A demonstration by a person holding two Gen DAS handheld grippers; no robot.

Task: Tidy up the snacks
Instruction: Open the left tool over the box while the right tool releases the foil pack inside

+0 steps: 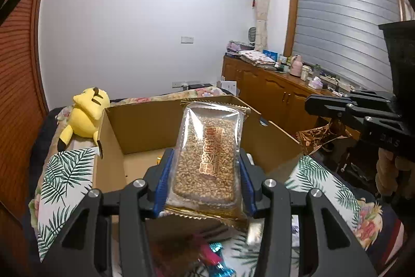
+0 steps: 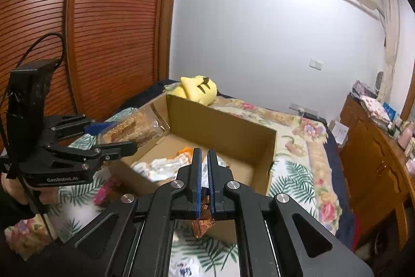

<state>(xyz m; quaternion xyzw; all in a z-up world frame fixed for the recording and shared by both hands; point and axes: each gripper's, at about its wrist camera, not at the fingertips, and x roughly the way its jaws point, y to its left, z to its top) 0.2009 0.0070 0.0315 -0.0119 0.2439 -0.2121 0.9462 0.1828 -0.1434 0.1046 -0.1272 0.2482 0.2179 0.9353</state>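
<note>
The left hand-held gripper point(image 1: 205, 173) is clamped on a sesame bar point(image 1: 207, 157) and the right hand-held gripper point(image 2: 205, 173) pinches a foil wrapper point(image 2: 203, 222), both raised above the box point(image 2: 223, 126) on the bed, likely for dropping in

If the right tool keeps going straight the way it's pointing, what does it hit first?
Probably the crumpled wrappers on the floor of the open cardboard box, since the right tool points down into it; depth is hard to judge.

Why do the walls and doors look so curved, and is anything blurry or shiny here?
Both wrist views bend straight lines, since the lenses are fisheye. In the left wrist view, the sesame bar packet catches glare on its clear wrap, and the wrappers below are smeared. In the right wrist view, the cardboard box is sharp; the bedspread's near edge blurs.
</note>
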